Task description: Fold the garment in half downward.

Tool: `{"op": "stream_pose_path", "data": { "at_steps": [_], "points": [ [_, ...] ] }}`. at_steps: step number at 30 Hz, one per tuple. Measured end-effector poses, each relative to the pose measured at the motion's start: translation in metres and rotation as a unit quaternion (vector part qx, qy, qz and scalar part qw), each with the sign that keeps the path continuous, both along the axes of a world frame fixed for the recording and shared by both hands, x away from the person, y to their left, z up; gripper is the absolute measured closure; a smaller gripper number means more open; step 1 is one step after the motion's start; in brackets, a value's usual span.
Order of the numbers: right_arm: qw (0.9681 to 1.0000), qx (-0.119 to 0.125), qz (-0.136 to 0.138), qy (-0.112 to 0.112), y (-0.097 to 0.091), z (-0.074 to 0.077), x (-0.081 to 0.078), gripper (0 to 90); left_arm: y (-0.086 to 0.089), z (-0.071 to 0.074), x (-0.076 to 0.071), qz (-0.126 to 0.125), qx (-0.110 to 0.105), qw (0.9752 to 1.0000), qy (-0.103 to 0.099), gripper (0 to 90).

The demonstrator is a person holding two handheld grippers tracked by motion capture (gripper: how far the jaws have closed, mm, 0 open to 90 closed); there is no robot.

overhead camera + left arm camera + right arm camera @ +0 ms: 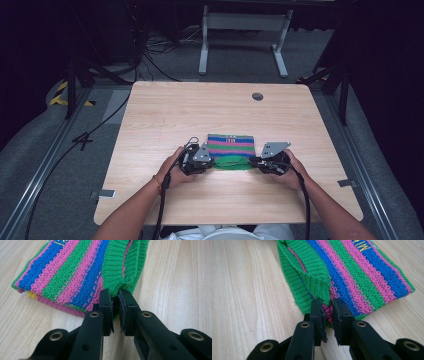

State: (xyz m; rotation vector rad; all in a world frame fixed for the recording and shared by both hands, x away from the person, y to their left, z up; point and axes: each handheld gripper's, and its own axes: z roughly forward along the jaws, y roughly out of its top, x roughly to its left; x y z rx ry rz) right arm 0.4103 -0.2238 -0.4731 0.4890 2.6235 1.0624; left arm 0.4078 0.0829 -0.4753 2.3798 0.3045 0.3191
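The hat, a knitted piece striped green, pink and blue, lies flat at the near middle of the desk. Its green ribbed cuff faces the near edge.

The left claw sits at the cuff's left end, the right claw at its right end; the hat lies between them.

In the left gripper view, the left claw has its jaws slightly apart, with the cuff edge in the narrow gap. Whether the pads press on it cannot be told.

In the right gripper view, the right claw likewise stands slightly apart, with a fold of the hat in the gap.

The gripper views show yellow lettering on a blue stripe, and the cuff lifted open into a loop. The high view shows both hands on the grippers.
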Motion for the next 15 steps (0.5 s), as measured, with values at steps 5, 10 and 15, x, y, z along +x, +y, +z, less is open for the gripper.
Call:
{"op": "stream_pose_path", "data": {
  "at_steps": [5,10,15],
  "points": [
    [1.0,0.0,-0.003,-0.001,0.0,0.0,0.0,78.5,0.0,0.001,0.001,0.002,-0.001,1.0,0.009,79.3],
    [1.0,0.0,-0.006,0.005,0.0,0.003,-0.001,72.9,0.003,0.003,0.002,-0.001,-0.014,0.9995,0.028,71.1],
    [1.0,0.003,-0.007,0.004,-0.002,0.007,-0.003,70.1,0.011,0.013,0.001,0.004,-0.047,0.9986,0.026,64.6]
  ]
}}
